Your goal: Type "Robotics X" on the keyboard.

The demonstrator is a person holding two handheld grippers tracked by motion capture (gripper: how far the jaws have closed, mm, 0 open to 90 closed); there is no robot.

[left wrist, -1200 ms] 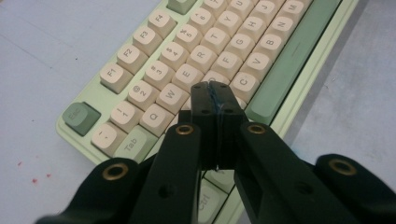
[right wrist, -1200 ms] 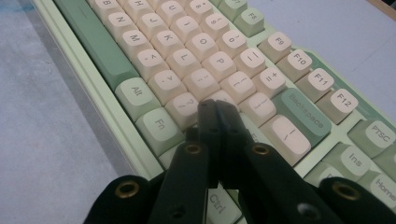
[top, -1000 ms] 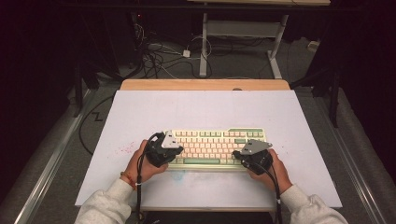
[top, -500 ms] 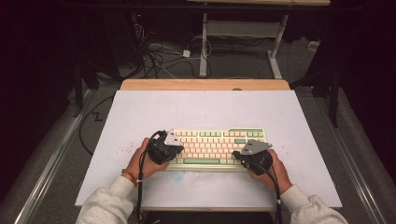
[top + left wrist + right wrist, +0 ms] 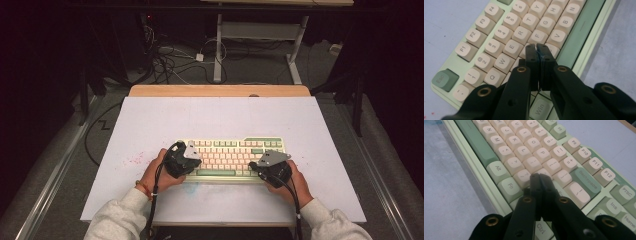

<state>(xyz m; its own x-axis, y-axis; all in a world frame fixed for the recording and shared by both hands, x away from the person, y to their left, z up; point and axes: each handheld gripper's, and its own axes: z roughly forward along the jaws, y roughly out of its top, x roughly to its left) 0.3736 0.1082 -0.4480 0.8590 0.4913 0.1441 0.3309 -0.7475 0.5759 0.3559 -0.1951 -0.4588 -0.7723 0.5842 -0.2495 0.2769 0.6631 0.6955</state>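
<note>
Looking down in the high view: keyboard [image 5: 231,156] lower centre on the white table [image 5: 220,117], left gripper [image 5: 186,161] and right gripper [image 5: 261,167] at its ends. Left gripper view: jaws pressed together, centre frame over the keys. Right gripper view: jaws together too, centre, over the keys.

A keyboard [image 5: 230,156] lies flat on the white table top [image 5: 220,117], near the front edge and roughly centred left to right, its long side running parallel to that edge. Its case is pale green. Most keycaps are cream with dark lettering, while the space bar [image 5: 215,172], Esc [image 5: 442,79], Backspace [image 5: 584,180] and the bottom-row modifier keys are a deeper green. A function row runs along the far side. All the keycaps that can be seen sit in place, level and in even rows.
</note>
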